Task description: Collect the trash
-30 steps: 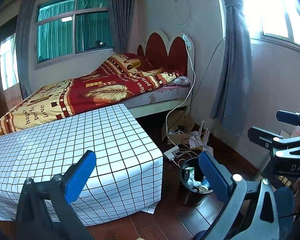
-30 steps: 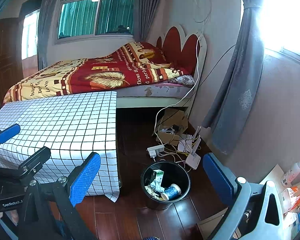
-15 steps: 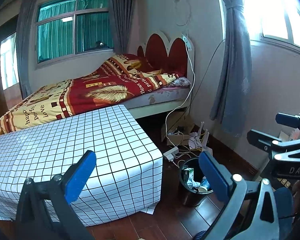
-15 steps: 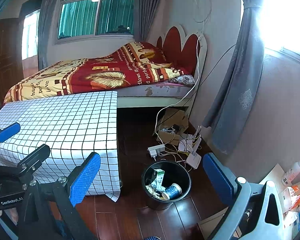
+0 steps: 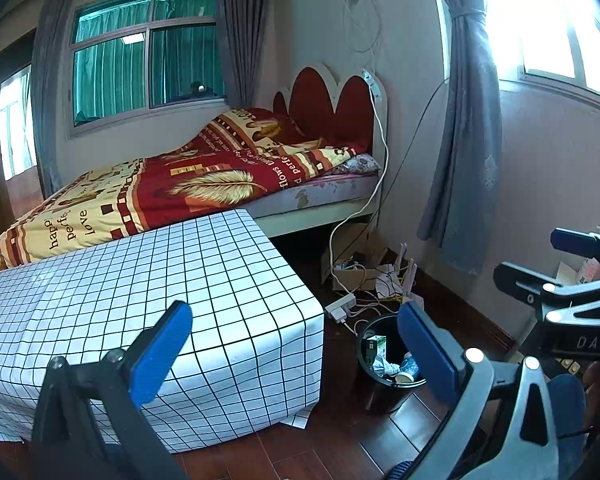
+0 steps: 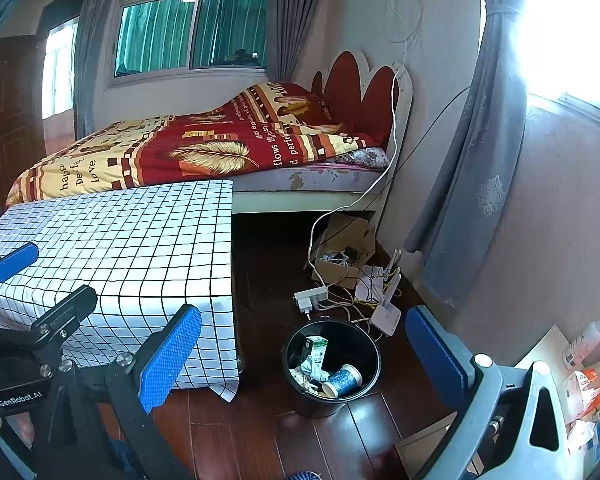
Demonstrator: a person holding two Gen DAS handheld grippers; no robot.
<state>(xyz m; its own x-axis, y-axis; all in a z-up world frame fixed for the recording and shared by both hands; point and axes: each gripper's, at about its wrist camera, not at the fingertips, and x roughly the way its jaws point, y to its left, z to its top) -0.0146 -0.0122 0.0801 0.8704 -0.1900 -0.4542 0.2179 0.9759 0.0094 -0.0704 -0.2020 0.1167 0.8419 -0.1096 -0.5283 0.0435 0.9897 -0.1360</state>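
Note:
A black trash bin (image 6: 300, 400) stands on the wooden floor just right of the table. Inside it lie a green-and-white carton (image 6: 315, 350), a blue paper cup (image 6: 346, 380) and crumpled paper (image 6: 305, 376). In the left wrist view the bin (image 5: 380, 394) is partly hidden behind a blue finger, with the carton (image 5: 375, 349) and cup (image 5: 409, 368) showing. My left gripper (image 5: 296, 344) is open and empty, held above the table's corner. My right gripper (image 6: 304, 344) is open and empty, raised well above the bin.
A table under a white checked cloth (image 6: 140, 240) fills the left. Behind it is a bed (image 6: 220, 148). A power strip (image 6: 310, 298), cables, a white router (image 6: 386, 314) and a cardboard box (image 6: 340, 256) clutter the floor beyond the bin. Bottles and packets (image 6: 584, 364) sit at the right.

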